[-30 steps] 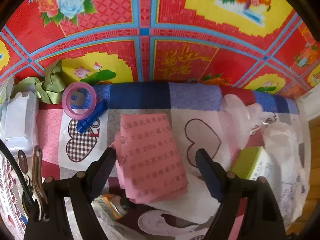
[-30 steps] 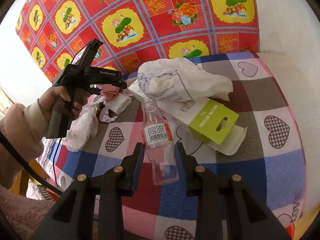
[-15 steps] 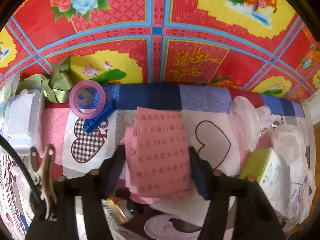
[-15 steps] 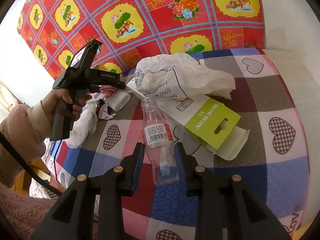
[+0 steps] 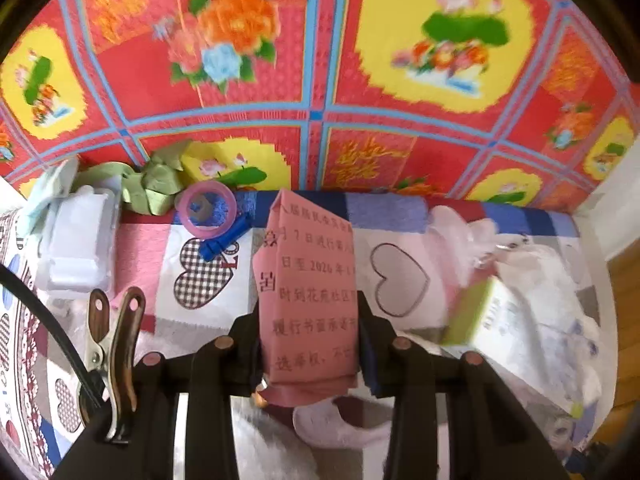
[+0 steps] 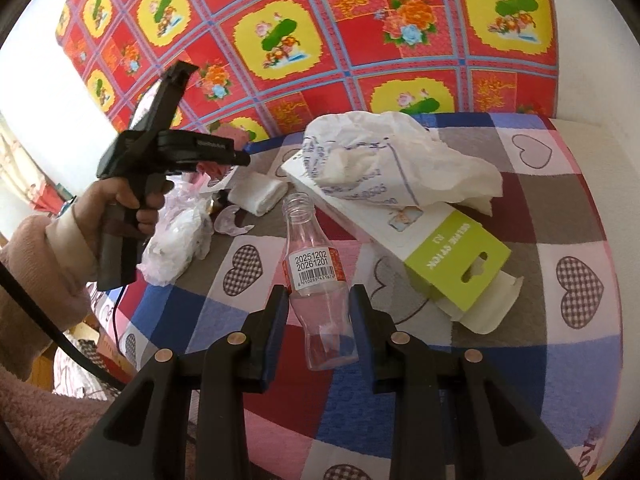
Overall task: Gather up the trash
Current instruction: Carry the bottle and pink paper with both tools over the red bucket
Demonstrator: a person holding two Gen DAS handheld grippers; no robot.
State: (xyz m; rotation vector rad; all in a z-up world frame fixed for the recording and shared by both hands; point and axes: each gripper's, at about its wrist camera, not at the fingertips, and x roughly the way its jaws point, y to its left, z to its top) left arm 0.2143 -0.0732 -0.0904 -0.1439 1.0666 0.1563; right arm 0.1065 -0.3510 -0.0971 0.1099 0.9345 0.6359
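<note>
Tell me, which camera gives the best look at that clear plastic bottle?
The right wrist view: the clear plastic bottle sits whole and sharp between the right gripper and its fingers, barcode label readable. The left wrist view does not show it.

bottle [image 6: 318,280]: 1 | pink paper [image 5: 310,296]: 1 | box [image 6: 404,228]: 1 (green-ended)

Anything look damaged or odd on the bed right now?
The green-and-white cardboard box lies torn open under crumpled white paper. The clear plastic bottle in the right tool has no cap.
</note>
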